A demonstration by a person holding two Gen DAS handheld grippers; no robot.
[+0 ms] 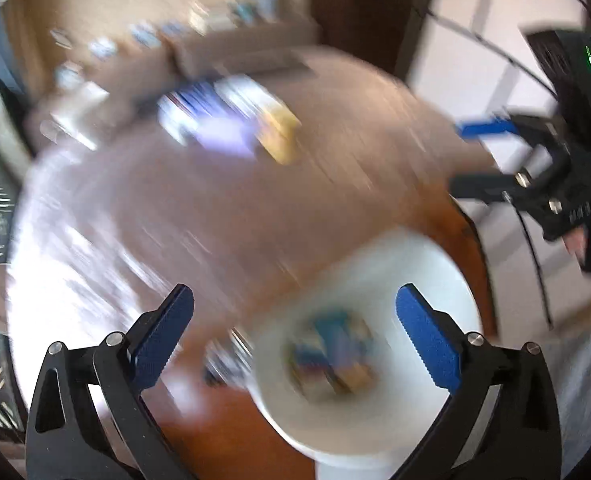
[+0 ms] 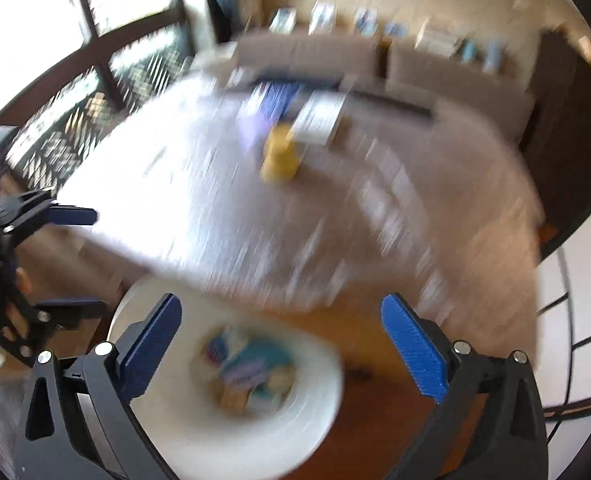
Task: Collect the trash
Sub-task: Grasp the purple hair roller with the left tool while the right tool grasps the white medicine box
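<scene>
1 white bin (image 1: 375, 420) with blurred wrappers sat below both grippers, left (image 1: 295, 320) and right (image 2: 281, 332); fingers wide apart, empty; labels unreadable.

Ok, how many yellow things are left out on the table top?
1: a blurred yellow object sits mid-table on the pale tabletop, beside blue-and-white packets. Motion blur may hide others. Wrappers already lie in the round white bin.

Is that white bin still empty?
No, the white bin below the table already holds several colourful wrappers, blurred but plain in the right wrist view.
</scene>
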